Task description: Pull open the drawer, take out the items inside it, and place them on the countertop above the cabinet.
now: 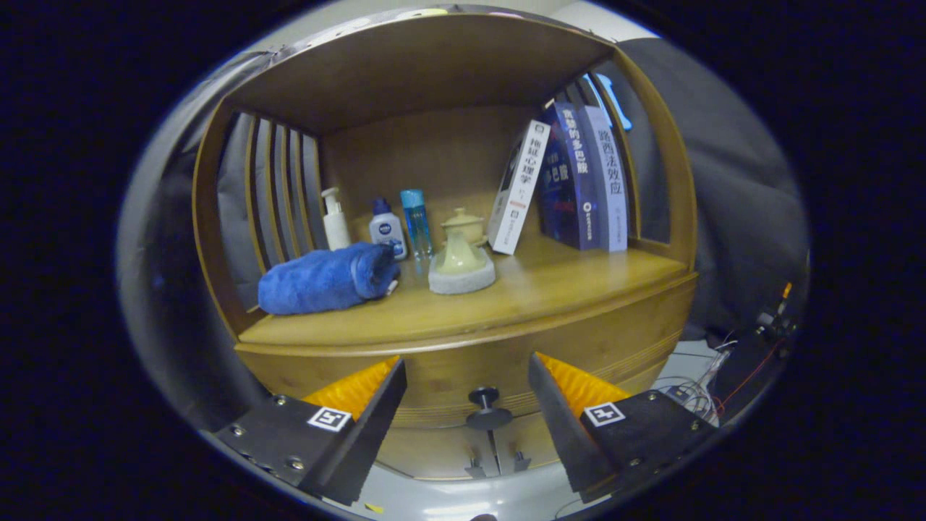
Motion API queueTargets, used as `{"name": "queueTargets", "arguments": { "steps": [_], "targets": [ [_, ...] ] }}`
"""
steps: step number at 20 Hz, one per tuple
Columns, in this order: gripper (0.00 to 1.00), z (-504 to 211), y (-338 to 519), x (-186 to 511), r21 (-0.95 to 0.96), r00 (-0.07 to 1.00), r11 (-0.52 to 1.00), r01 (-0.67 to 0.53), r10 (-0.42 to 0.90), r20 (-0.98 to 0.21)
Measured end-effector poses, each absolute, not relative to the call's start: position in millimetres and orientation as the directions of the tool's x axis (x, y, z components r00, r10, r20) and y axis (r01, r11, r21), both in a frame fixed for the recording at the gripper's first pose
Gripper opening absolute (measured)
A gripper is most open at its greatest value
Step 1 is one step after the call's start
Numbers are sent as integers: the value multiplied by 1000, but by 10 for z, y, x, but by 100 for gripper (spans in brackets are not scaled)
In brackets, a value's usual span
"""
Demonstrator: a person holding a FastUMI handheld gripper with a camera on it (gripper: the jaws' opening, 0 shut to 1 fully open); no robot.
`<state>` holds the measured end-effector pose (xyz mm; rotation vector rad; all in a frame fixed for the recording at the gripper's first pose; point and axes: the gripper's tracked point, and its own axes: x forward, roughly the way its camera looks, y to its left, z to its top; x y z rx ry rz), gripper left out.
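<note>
The gripper (pixel 466 394) was spread wide, its 2 fingers apart and pinching nothing. Between the fingertips, a little ahead of them, sat the dark round knob (pixel 486 407) of the drawer (pixel 463 369). Neither finger touched it. The drawer front was shut, flush with the wooden cabinet (pixel 651 318), so what lay inside could not be seen.

Above the drawer ran the countertop (pixel 550 297), beyond the fingers. On its left part lay a rolled blue towel (pixel 325 278), on its side. Just right of the towel stood a pale cream teapot (pixel 461 253) on a round grey coaster (pixel 463 278). Behind it stood a second cream pot (pixel 464 224) with a lid, near the back wall.

Behind the towel stood 3 bottles in a row: a white pump bottle (pixel 336 221), a short white bottle (pixel 388 228) with a blue cap, and a slim clear blue bottle (pixel 417 221). All 3 were upright.

On the right part of the countertop stood books. A white book (pixel 518 188) leaned to the right against 2 dark blue books (pixel 571 181), and a pale book (pixel 608 181) stood against the cabinet's right side.

Slats (pixel 278 188) formed the cabinet's left side, and a wooden shelf (pixel 427 65) roofed the space. Below and right of the cabinet, loose wires (pixel 712 383) lay on a pale floor.
</note>
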<state>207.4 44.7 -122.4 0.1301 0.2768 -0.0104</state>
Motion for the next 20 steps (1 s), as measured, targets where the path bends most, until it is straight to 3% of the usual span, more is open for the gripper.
{"name": "queueTargets", "arguments": {
  "steps": [8, 16, 20],
  "targets": [
    [100, -115, 399, 1318, 79, 987, 997, -23, 35, -157],
    [100, 621, 747, 12, 69, 971, 972, -227, 231, -60],
    [100, 895, 375, -438, 14, 979, 979, -201, 201, 10]
  ]
}}
